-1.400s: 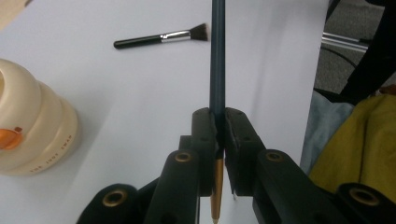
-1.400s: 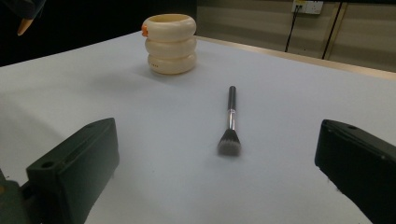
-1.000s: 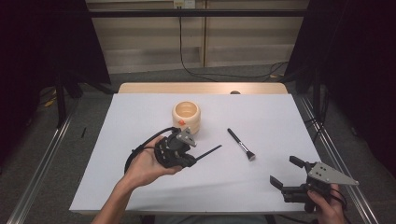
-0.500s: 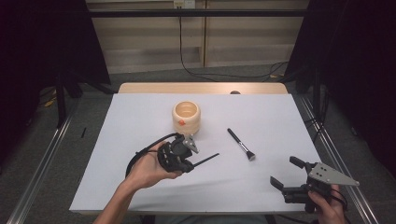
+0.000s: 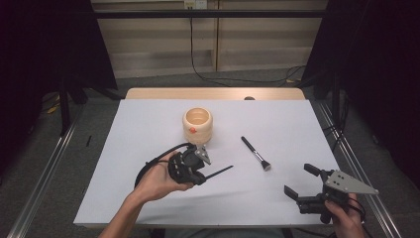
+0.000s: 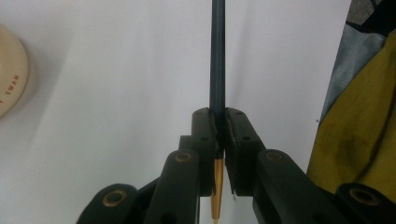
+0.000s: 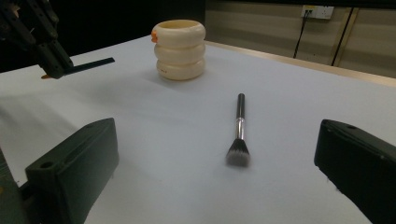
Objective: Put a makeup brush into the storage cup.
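My left gripper (image 5: 200, 179) hovers over the middle-left of the white sheet, shut on a thin dark pencil-like stick (image 5: 221, 171) that points to the right. In the left gripper view its jaws (image 6: 217, 113) clamp the stick (image 6: 217, 56), and a gold end pokes out behind them. A cream ribbed cup (image 5: 197, 125) stands just beyond it. A makeup brush (image 5: 255, 152) lies flat to the right of centre. My right gripper (image 5: 297, 179) rests at the near right corner, open and empty. It faces the brush (image 7: 238, 128) and the cup (image 7: 180, 49).
The white sheet (image 5: 297, 124) covers the table, with a bare wooden strip (image 5: 213, 93) along the far edge. Metal rails run along both sides. The person's yellow clothing (image 6: 355, 135) is at the right of the left gripper view.
The left hand has drifted slightly toward the near edge with the stick still clamped. The right gripper, cup and brush have stayed put.
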Tool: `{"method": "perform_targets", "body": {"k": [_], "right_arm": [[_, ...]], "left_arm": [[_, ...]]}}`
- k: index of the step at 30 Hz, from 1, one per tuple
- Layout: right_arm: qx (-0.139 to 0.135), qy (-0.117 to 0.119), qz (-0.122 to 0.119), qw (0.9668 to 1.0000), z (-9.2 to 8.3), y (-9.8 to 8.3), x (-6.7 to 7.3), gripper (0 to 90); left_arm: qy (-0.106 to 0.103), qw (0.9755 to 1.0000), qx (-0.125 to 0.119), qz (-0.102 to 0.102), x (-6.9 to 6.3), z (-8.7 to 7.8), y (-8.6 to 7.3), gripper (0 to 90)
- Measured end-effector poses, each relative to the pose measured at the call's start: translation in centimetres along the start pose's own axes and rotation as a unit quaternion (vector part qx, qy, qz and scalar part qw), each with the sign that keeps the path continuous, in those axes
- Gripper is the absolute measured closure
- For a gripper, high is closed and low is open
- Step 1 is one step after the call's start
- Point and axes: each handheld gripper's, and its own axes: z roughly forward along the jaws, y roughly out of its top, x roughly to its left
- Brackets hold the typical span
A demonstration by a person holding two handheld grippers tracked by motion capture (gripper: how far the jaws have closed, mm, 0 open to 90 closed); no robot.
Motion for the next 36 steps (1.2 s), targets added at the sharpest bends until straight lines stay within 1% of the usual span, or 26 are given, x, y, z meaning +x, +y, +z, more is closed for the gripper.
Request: {"method": "perform_targets", "body": {"k": [3,4,5,6,7,9,10,11,13,14,15,17,20,21,23,25,26,28,29,31,32,34,36], "right_arm": [[-0.005,-0.004,-0.001,1.0,0.0,0.5,-0.2,0.0],[-0.016,-0.007,-0.002,0.9998,0.0,1.4,-0.3,0.0],[-0.016,-0.007,-0.002,0.9998,0.0,1.4,-0.3,0.0],[-0.03,-0.006,-0.003,0.9995,0.1,2.4,-0.4,0.0],[-0.03,-0.006,-0.003,0.9995,0.1,2.4,-0.4,0.0],[-0.047,-0.007,-0.007,0.9988,0.4,3.6,-0.5,0.0],[-0.047,-0.007,-0.007,0.9988,0.4,3.6,-0.5,0.0],[-0.053,-0.004,-0.012,0.9985,0.7,4.3,-0.5,0.0],[-0.051,0.008,-0.02,0.9985,0.8,4.8,-0.5,0.0],[-0.051,0.008,-0.02,0.9985,0.8,4.8,-0.5,0.0],[-0.049,0.022,-0.02,0.9984,0.8,5.4,-0.7,0.0],[-0.051,0.022,-0.021,0.9982,0.9,5.6,-0.8,0.0],[-0.053,0.024,-0.021,0.9981,1.0,6.1,-1.0,0.0],[-0.049,0.032,-0.025,0.998,1.1,6.4,-1.0,0.0],[-0.048,0.036,-0.029,0.9978,1.2,6.6,-1.0,0.0],[-0.053,0.036,-0.028,0.9976,1.4,6.9,-0.9,0.0],[-0.053,0.035,-0.033,0.9975,1.7,7.3,-1.0,0.0],[-0.051,0.036,-0.031,0.9975,1.8,7.5,-1.1,0.0],[-0.049,0.043,-0.031,0.9974,2.0,8.0,-1.3,0.0],[-0.051,0.043,-0.033,0.9973,2.1,8.3,-1.5,0.0],[-0.051,0.044,-0.034,0.9972,2.3,8.9,-1.8,0.0],[-0.053,0.044,-0.036,0.997,2.4,9.2,-2.0,0.0],[-0.055,0.037,-0.039,0.997,2.7,9.7,-2.2,0.0]], "left_arm": [[-0.001,1.0,-0.005,0.0,0.1,-0.3,-0.1,83.3],[0.001,1.0,-0.004,0.002,0.2,-0.4,-0.1,83.3],[0.001,1.0,-0.005,0.002,0.1,-0.4,-0.2,83.3],[-0.001,1.0,-0.005,0.003,0.1,-0.4,-0.2,83.3],[-0.001,1.0,-0.005,0.003,0.1,-0.4,-0.2,83.3],[-0.002,1.0,-0.006,0.0,0.1,-0.3,-0.2,83.2],[-0.004,1.0,-0.007,-0.001,0.0,-0.3,-0.3,83.2],[-0.004,1.0,-0.008,-0.002,0.1,-0.3,-0.4,83.1],[-0.003,1.0,-0.007,0.0,0.1,-0.3,-0.5,83.1],[-0.002,1.0,-0.008,-0.004,0.0,-0.4,-0.6,83.1],[-0.002,1.0,-0.008,-0.003,0.0,-0.5,-0.7,83.0],[-0.003,0.9999,-0.01,-0.004,-0.1,-0.5,-0.8,83.0],[-0.004,0.9999,-0.011,0.001,-0.1,-0.5,-0.8,83.0],[-0.005,0.9999,-0.01,0.001,-0.1,-0.5,-0.8,83.0],[-0.006,0.9999,-0.01,0.001,-0.1,-0.5,-0.8,83.0],[-0.007,0.9999,-0.01,0.002,-0.1,-0.5,-0.8,83.0],[-0.007,0.9999,-0.008,0.002,-0.1,-0.5,-0.8,83.0],[-0.003,1.0,-0.009,-0.002,0.0,-0.5,-0.8,83.0],[-0.003,1.0,-0.008,0.001,0.1,-0.5,-0.9,83.0],[-0.004,0.9999,-0.01,0.0,0.0,-0.5,-0.9,83.0],[-0.004,1.0,-0.009,0.001,0.1,-0.5,-0.9,83.0],[-0.005,1.0,-0.008,0.001,0.1,-0.5,-0.9,83.0],[-0.005,1.0,-0.007,0.001,0.1,-0.4,-0.9,83.0]]}}
